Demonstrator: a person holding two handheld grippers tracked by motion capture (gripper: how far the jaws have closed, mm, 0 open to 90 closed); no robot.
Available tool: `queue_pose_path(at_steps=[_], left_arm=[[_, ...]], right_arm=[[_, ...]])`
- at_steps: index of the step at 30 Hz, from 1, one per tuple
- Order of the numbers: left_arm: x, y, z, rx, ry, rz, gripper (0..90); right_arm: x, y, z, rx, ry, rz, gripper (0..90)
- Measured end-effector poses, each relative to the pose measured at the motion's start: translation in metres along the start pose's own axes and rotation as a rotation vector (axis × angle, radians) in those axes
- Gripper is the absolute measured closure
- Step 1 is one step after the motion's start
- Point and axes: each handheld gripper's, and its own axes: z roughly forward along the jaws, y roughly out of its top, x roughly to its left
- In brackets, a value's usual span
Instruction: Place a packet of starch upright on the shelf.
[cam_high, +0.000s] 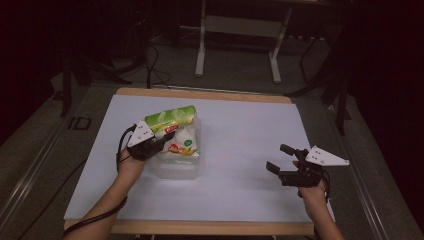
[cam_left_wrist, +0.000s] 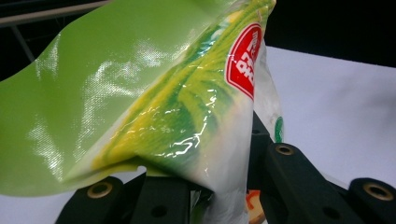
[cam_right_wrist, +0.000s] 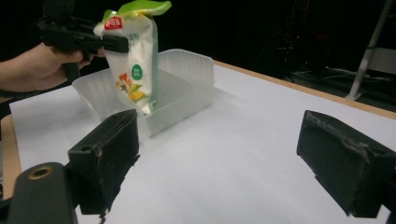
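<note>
A green-and-white snack bag (cam_high: 176, 131) with a red logo hangs upright, its lower end inside a clear plastic tray (cam_high: 177, 170). My left gripper (cam_high: 161, 137) is shut on the bag's upper part; up close the glossy green bag (cam_left_wrist: 154, 102) covers the jaws. In the right gripper view the bag (cam_right_wrist: 134, 60) stands in the tray (cam_right_wrist: 187, 70) with the left gripper (cam_right_wrist: 116, 44) pinching it near the top. My right gripper (cam_high: 281, 159) stands open at the table's right, well apart from the tray, its jaws wide (cam_right_wrist: 219, 163) and nothing between them.
The table (cam_high: 240, 125) is covered with a white sheet and has a wooden edge. Beyond the far edge stand a metal frame's legs (cam_high: 201, 45) and loose cables on a dark floor. Bare sheet lies between the tray and my right gripper.
</note>
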Motion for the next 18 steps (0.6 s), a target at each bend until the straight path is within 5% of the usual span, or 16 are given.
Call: queue_pose_path(at_steps=[18], left_arm=[[-0.012,-0.007,0.016,0.073,-0.013,0.032,77.3]], right_arm=[[-0.001,-0.007,0.005,0.023,0.014,0.021,13.0]])
